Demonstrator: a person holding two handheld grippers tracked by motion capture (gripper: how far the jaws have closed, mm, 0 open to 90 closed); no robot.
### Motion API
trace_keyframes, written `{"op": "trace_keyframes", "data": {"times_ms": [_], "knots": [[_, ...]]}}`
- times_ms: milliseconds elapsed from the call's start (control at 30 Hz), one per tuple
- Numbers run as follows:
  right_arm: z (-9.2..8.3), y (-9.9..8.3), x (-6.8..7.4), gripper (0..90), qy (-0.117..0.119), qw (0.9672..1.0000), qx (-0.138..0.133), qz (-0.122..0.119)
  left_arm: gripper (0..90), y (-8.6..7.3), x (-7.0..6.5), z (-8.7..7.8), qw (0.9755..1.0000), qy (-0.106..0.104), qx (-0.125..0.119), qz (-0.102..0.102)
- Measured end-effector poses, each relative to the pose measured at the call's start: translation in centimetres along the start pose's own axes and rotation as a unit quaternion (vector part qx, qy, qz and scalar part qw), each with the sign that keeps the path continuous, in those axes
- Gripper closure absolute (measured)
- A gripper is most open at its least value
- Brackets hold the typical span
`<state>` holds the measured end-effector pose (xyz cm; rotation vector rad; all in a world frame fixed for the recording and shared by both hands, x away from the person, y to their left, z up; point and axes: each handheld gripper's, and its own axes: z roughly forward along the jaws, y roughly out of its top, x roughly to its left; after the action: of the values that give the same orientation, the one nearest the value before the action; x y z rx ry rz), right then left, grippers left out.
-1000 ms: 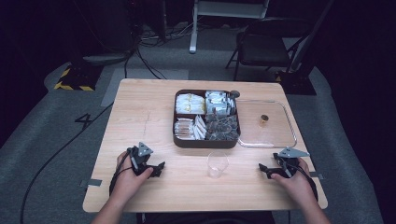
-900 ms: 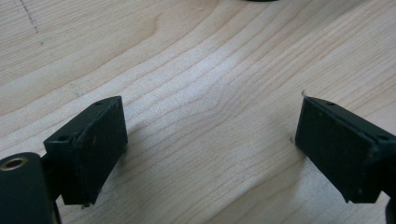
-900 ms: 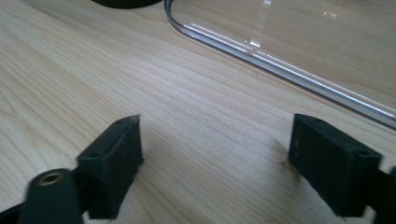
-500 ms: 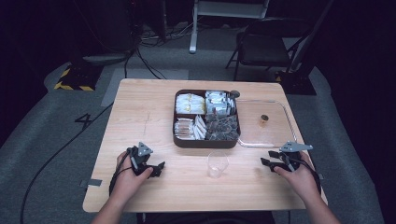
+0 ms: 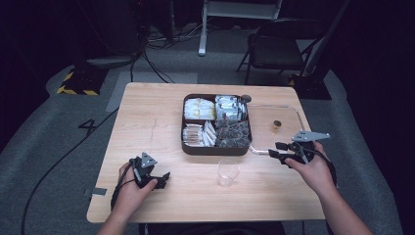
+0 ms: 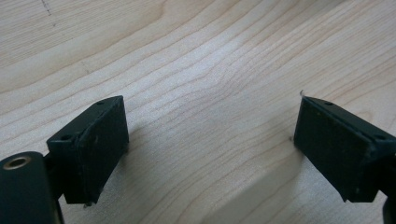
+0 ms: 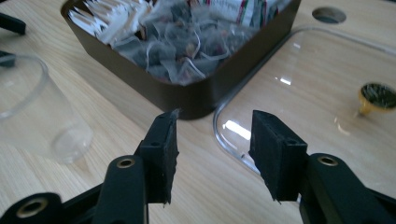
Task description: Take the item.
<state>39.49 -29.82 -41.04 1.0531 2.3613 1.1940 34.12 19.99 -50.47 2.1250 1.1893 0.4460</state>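
High view: the left gripper [image 5: 164, 178] rests low on the wooden desk [image 5: 156, 112] near its front edge, well apart from the dark compartment tray [image 5: 215, 149] of packets at the centre. The right gripper [image 5: 275, 151] hangs just above the near corner of the clear lid [image 5: 288, 110], which lies flat on the desk touching the tray's right side. A clear plastic cup [image 5: 228, 171] stands upright just in front of the tray. The left gripper view adds what the high view cannot resolve — its jaws stand wide apart over bare wood grain, nothing between them. The right gripper view [image 7: 214, 154] shows its jaws part-way apart and empty, the lid's rounded corner [image 7: 299, 93] directly beyond the gap, the tray wall [image 7: 187, 95] and translucent sachets [image 7: 182, 46] behind, the cup [image 7: 42, 116] off to the left, and a small gold-rimmed knob [image 7: 377, 98] on the lid. Against the earlier frames: the right gripper has lifted off the desk and come in toward the lid — its jaws have just been closing, with nothing caught in them. The left gripper, tray, cup and lid are unchanged.
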Motion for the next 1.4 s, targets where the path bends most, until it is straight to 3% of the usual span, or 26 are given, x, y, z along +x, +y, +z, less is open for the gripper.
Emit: {"op": "trace_keyframes", "data": {"times_ms": [200, 367, 467, 600, 867, 1400], "knots": [[0.1, 2.3, 0.1, 52.9, 0.009, 0.9999, -0.004, -0.005, 10.1, 0.0, 0.1, 0.0, 1.0, -0.003, 0.0, 0.002], [1.0, 4.4, 0.2, 53.6, 0.017, 0.9997, -0.005, -0.014, 10.2, -0.1, 0.5, -0.1, 0.9997, -0.018, -0.008, -0.013], [1.4, 5.3, 0.3, 53.6, 0.019, 0.9996, -0.009, -0.019, 10.4, -0.2, 0.5, -0.2, 0.9997, -0.017, -0.009, -0.017], [2.6, 7.5, 0.4, 53.5, 0.024, 0.9992, -0.008, -0.033, 10.3, -0.2, 0.2, -0.1, 1.0, -0.002, -0.001, 0.003], [4.5, 10.5, 0.4, 53.3, 0.031, 0.9984, -0.015, -0.044, 9.7, -0.1, 0.2, -0.1, 1.0, -0.004, 0.0, 0.0], [8.5, 14.2, 0.0, 56.4, 0.036, 0.9972, 0.004, -0.065, 5.0, 0.5, 0.8, 0.5, 0.9998, -0.013, 0.006, 0.012]]}}
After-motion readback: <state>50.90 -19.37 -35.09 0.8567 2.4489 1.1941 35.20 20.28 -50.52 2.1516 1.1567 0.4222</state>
